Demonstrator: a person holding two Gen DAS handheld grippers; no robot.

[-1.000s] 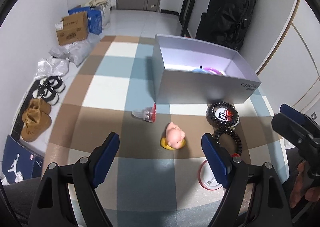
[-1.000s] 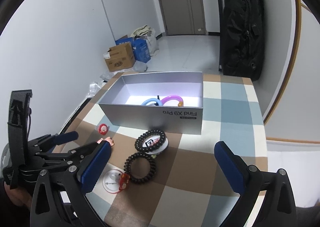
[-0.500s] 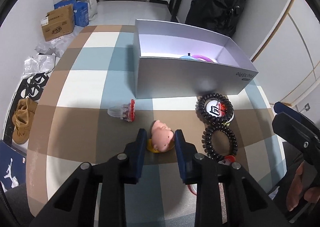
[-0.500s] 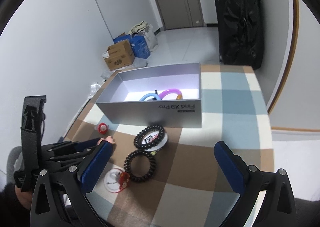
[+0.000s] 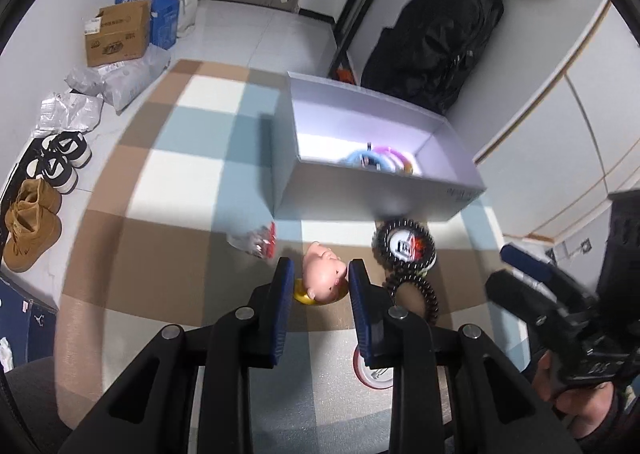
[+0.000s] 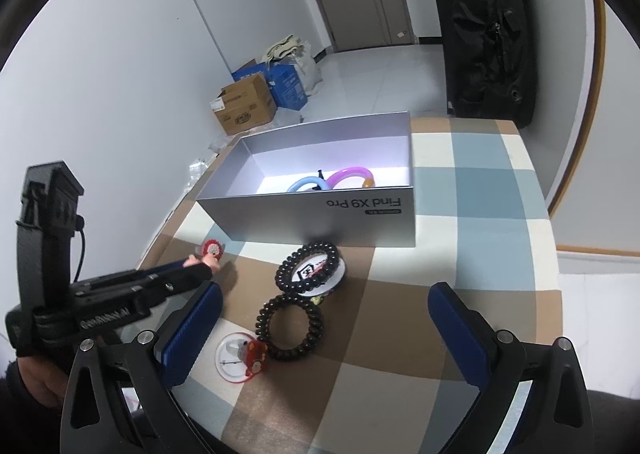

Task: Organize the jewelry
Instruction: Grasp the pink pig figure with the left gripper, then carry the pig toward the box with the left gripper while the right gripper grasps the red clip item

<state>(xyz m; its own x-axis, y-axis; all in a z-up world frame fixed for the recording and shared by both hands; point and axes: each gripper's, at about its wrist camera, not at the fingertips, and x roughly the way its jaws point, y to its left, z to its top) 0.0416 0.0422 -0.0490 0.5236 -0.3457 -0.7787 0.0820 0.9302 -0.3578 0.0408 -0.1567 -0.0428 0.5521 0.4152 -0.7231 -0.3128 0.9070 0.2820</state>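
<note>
A pink pig figure (image 5: 322,276) on a yellow base sits between the blue pads of my left gripper (image 5: 320,286), which is shut on it; the pig (image 6: 205,262) also peeks past that gripper's tip in the right wrist view. My right gripper (image 6: 326,290) is open over the checked cloth with nothing between its fingers. A black bead bracelet (image 6: 310,268) lies on a white disc. A black coil bracelet (image 6: 292,328) touches it. The silver box (image 6: 320,213) holds blue and purple bangles (image 6: 352,177).
A white disc with a red charm (image 6: 240,358) and a small red-capped piece (image 6: 211,248) lie on the cloth. A black backpack (image 5: 436,41) leans behind the box. Cardboard boxes (image 5: 118,33) and shoes (image 5: 32,225) are on the floor left of the table.
My left gripper's jaws went from wide open to shut on the pig figure, after moving forward over it. The right gripper stayed open and hardly moved.
</note>
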